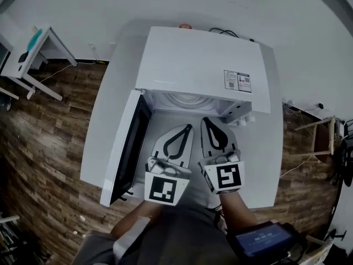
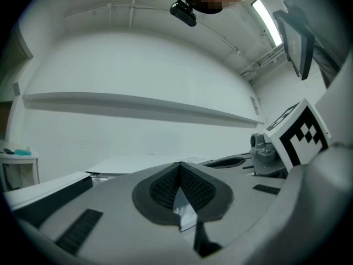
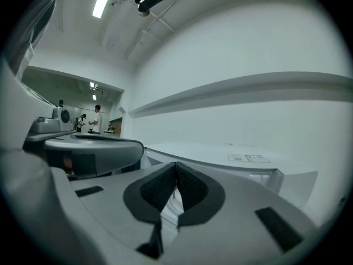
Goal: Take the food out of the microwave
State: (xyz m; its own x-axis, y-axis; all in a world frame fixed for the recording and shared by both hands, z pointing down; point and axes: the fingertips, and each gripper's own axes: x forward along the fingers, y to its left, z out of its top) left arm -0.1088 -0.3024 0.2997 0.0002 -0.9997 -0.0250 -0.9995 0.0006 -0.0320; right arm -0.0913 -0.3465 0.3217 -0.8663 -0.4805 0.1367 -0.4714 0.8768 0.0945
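Observation:
A white microwave [image 1: 198,65] stands on a white table [image 1: 107,120] with its door [image 1: 129,145] swung open to the left. Inside, only the pale turntable [image 1: 185,99] shows; I see no food in any view. My left gripper [image 1: 190,127] and right gripper [image 1: 204,119] are side by side just in front of the opening, both pointing into it. The left gripper [image 2: 180,165] has its jaws together with nothing between them. The right gripper [image 3: 176,164] is likewise shut and empty; the microwave's top edge [image 3: 242,159] lies ahead of it.
The open door stands close on the left of my left gripper. A small white desk [image 1: 33,54] is at the far left on the wood floor [image 1: 49,142], a stand with cables [image 1: 320,134] at the right. People [image 3: 96,117] stand far off.

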